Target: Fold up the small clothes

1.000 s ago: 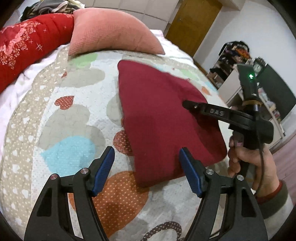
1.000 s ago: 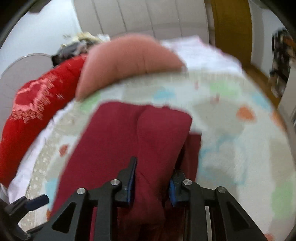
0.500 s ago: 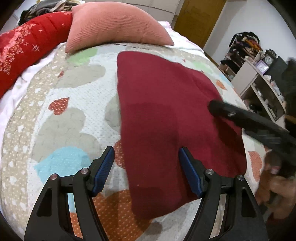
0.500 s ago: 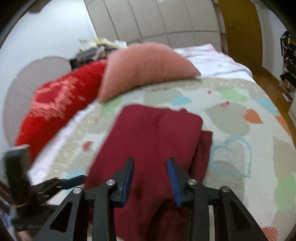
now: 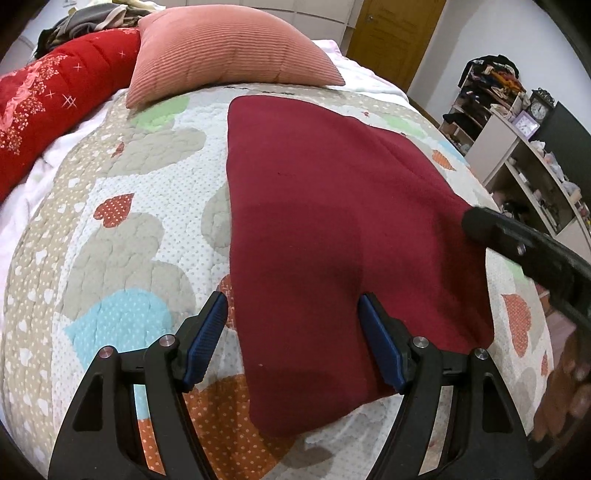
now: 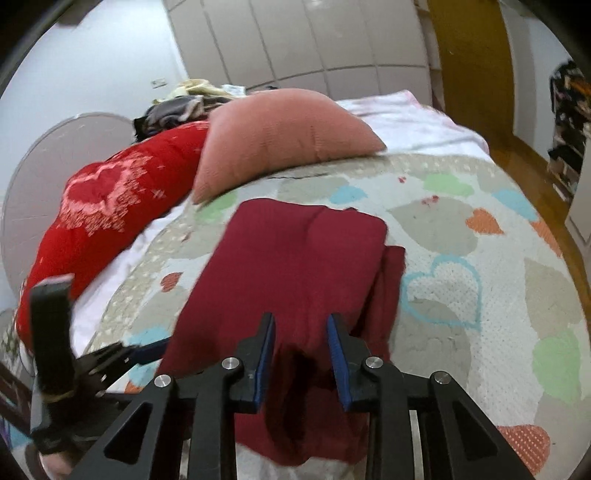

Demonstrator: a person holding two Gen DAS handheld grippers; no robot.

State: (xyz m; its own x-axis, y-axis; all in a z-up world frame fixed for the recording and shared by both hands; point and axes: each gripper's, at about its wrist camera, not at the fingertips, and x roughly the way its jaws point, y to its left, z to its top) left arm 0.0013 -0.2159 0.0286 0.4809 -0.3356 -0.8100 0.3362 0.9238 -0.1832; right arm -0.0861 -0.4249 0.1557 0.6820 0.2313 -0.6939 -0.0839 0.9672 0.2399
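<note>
A dark red garment lies folded flat on the heart-patterned quilt. My left gripper is open and empty, its blue pads spread above the garment's near left edge. In the right wrist view the garment shows a folded layer on top with another strip along its right side. My right gripper is open with its pads on either side of a raised fold at the garment's near edge, not clamped. The right gripper also shows in the left wrist view, at the garment's right edge.
A pink ribbed cushion and a long red bolster lie at the head of the bed. A clothes pile sits behind them. Shelves with clutter stand to the right, beside a wooden door. The left gripper shows in the right wrist view.
My right gripper was shut on the garment's fold, then opened and let it drop flat. My left gripper has moved closer over the garment's near edge.
</note>
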